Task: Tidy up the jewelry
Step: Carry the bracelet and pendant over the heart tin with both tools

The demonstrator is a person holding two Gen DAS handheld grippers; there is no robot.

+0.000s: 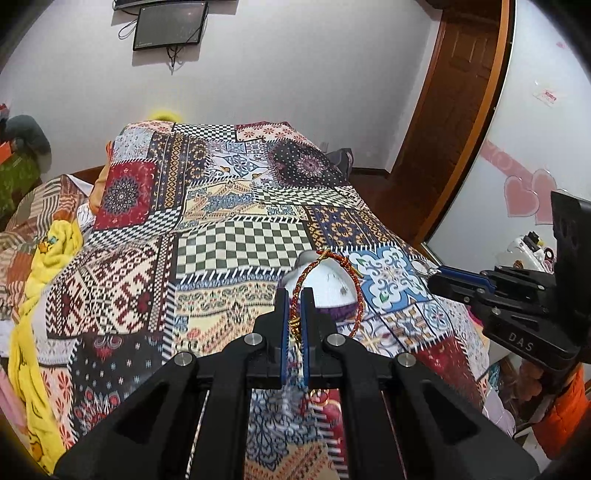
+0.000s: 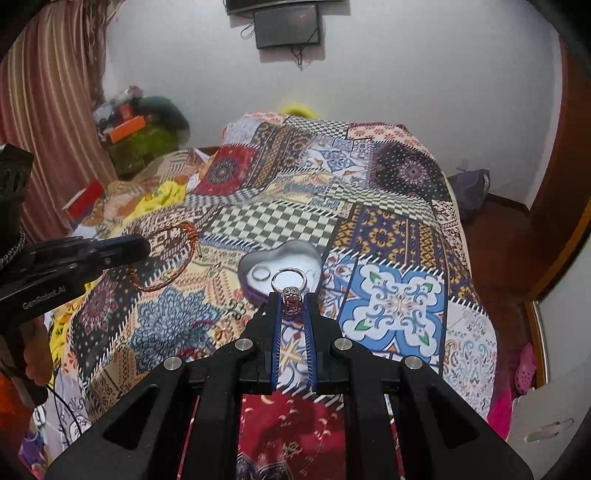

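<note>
My left gripper (image 1: 294, 295) is shut on a red braided cord bracelet (image 1: 357, 291) with gold thread and holds it above the bed; it also shows in the right wrist view (image 2: 173, 258). My right gripper (image 2: 291, 299) is shut on a silver ring with a pink stone (image 2: 290, 291) just in front of and above a heart-shaped jewelry box (image 2: 295, 251). The box is open, with a white inside and purple wall, and a plain ring (image 2: 260, 274) lies in it. In the left wrist view the box (image 1: 325, 284) sits behind the bracelet.
A patchwork-patterned blanket (image 2: 388, 229) covers the bed. A yellow cloth (image 1: 40, 295) lies along its left side. A wooden door (image 1: 454, 110) and mirrored wardrobe (image 1: 535, 129) stand at right. A dark screen (image 2: 288, 26) hangs on the far wall. Clutter is piled at the far left (image 2: 140, 136).
</note>
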